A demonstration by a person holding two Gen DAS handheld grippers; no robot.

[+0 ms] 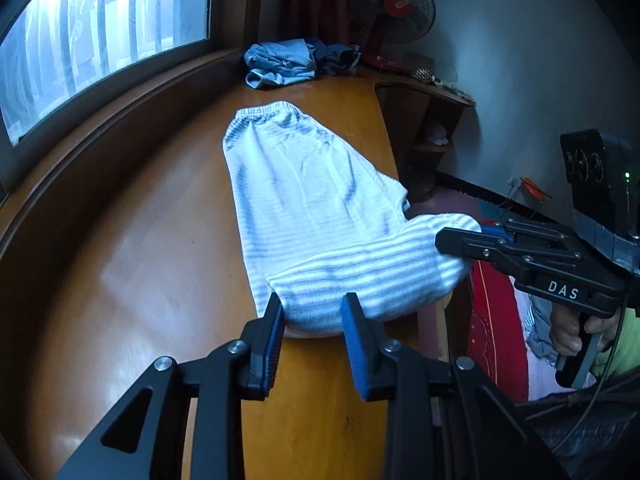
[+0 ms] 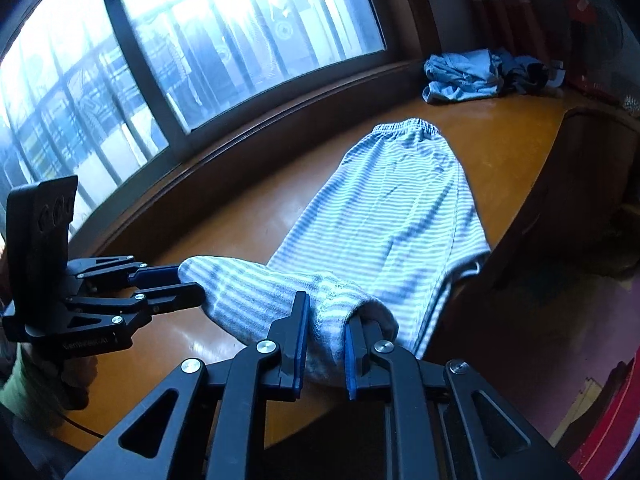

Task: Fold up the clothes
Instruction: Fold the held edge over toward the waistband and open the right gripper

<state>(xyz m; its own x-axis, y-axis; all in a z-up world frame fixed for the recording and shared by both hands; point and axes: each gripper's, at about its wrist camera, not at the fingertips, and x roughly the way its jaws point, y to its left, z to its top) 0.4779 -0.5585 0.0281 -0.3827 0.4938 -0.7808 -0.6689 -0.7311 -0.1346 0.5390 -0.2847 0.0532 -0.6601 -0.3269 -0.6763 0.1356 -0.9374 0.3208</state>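
Both tools pinching the folded-over end of the striped trousers

Broadly, wide orange-brown wooden tabletop (image 1: 152, 216) running along a barred window (image 1: 100, 28); curved front edge to the right, darker shelf unit beyond it.

Lying lengthwise on that tabletop, blue-and-white striped trousers (image 1: 304, 184), elastic waistband at the far end, body flat with soft creases; near end lifted and doubled back over itself into a thick roll, one lower corner drooping over the tabletop's front edge in the right wrist view.

Farther back, near the corner, a crumpled heap of pale blue clothes (image 1: 284, 62), well apart from the striped trousers; just beside the heap, a red-hubbed standing fan (image 1: 394, 4) against the wall.

At the near end, left tool (image 1: 312, 320) with blue-padded fingers (image 1: 354, 332) partly closed on the rolled cloth, fabric bunched between them; seen from the right wrist view as a black linkage gripping one end of the roll (image 2: 188, 284).

Right tool (image 2: 326, 320) likewise pinching the other end of the roll, cloth wrapped over one finger; in the left wrist view, black body marked "DAS", trigger handle held by a hand (image 1: 568, 332).
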